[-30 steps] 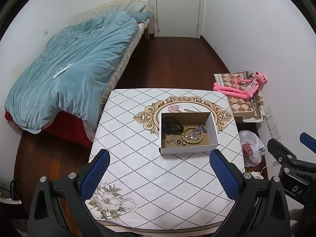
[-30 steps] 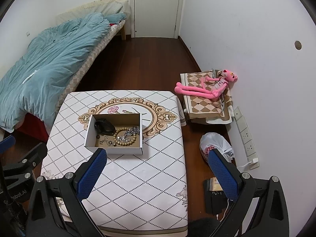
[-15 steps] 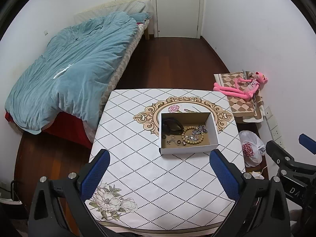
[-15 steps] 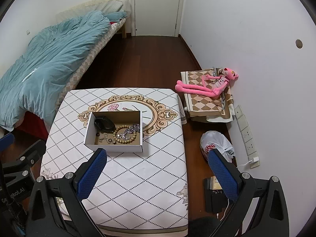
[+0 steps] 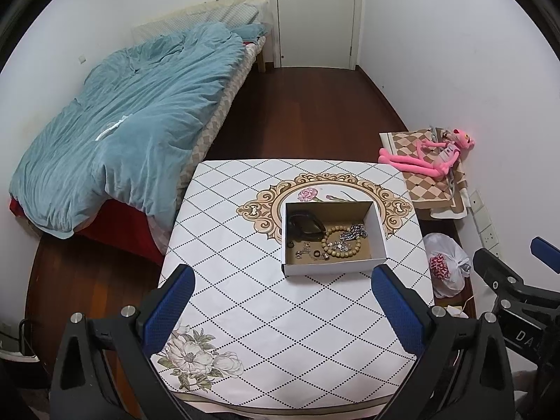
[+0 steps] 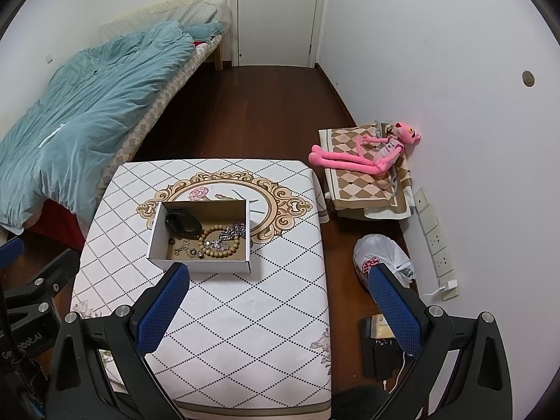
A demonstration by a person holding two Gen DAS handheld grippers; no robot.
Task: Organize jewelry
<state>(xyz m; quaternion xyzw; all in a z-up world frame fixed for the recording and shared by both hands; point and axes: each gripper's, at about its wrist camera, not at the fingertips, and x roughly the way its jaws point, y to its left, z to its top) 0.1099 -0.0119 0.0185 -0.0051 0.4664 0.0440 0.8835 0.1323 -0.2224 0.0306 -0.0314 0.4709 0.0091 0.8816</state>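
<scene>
White cardboard forms the shallow open-topped box [image 5: 334, 239] that is set on the table covered with a white diamond-patterned cloth [image 5: 245, 297], over the cloth's gold ornamental ring. Inside the box, a wooden bead bracelet [image 5: 341, 243] is seen near the middle, with a silver chain bracelet [image 5: 353, 232] lying across its far side. A black oval band [image 5: 303, 225] is placed in the far left corner, and a few small silver rings and charms [image 5: 309, 253] are scattered on the box floor nearer the front wall.

The left gripper [image 5: 283, 311] is held above the near part of the table, its blue-padded jaws spread wide with nothing between them. The right gripper [image 6: 278, 311] is held over the table's right edge, jaws likewise wide apart and empty.

A bed with a rumpled teal quilt [image 5: 119, 133] is seen to the left. A pink plush toy [image 6: 367, 155] is laid on a folded checked cloth by the right wall, and a white plastic bag [image 6: 381, 257] sits on the floor nearer.
</scene>
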